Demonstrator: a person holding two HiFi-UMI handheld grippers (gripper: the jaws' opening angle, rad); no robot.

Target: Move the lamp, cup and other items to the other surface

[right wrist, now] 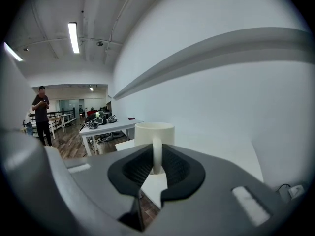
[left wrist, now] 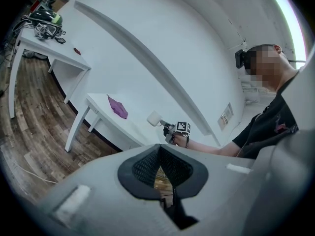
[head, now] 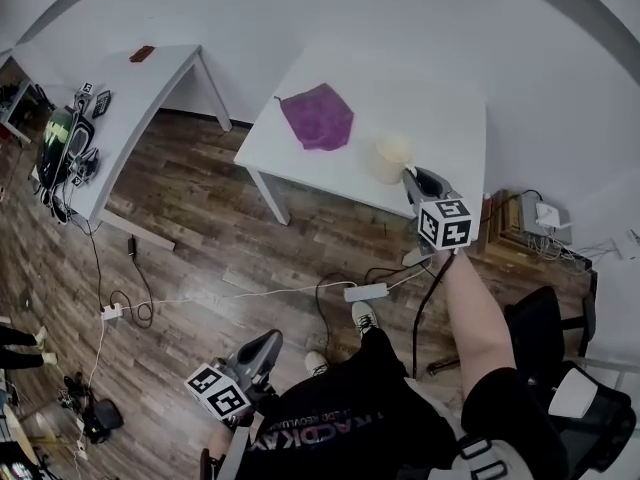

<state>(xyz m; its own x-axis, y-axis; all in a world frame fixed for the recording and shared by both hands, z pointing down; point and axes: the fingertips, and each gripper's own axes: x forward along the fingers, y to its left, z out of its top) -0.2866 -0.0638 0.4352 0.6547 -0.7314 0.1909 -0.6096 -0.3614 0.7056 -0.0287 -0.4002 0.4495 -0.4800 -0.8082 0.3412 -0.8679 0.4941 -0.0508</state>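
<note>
Right now the right gripper [right wrist: 156, 167] is clamped on the thin handle of a cream cup [right wrist: 154, 133]. Its 2 black pads press the handle from either side, and the cup body stands upright just beyond the tips. In the head view the cup is over the near right part of the white tabletop [head: 440, 108], close to its front edge. The left gripper view shows it apparently raised off the surface. A crumpled purple cloth [head: 318, 116] lies on the same tabletop, well apart to the cup's left. The left gripper [left wrist: 160, 167] is low beside the person's body, over the wood floor [head: 200, 228], with its jaws closed together and nothing between them. A second white tabletop [head: 150, 93] stands farther left. It carries a small dark red object [head: 142, 54] near its far end and a heap of headsets [head: 65, 143] with cables at its near end. A white power strip [head: 365, 292] lies on the floor near the person's shoes.
</note>
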